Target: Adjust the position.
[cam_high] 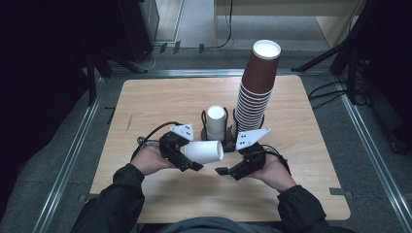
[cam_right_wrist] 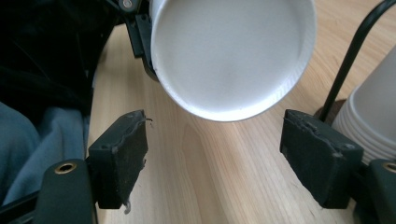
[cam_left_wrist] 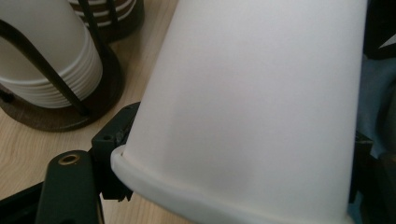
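Over the counter [cam_high: 145, 107], you are gripping the cup [cam_high: 204, 151] sideways in the left tongs [cam_high: 187, 160], so be guiding the released right tongs [cam_high: 223, 171] squarely around its base.

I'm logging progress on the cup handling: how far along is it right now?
Done: the white cup is off the table, gripped on its side in the left gripper. In hand: its closed end faces the right gripper, whose jaws stand open, not touching it. Left: it is not on the white cup stack or the brown cup stack; which one it goes to, I can't tell.
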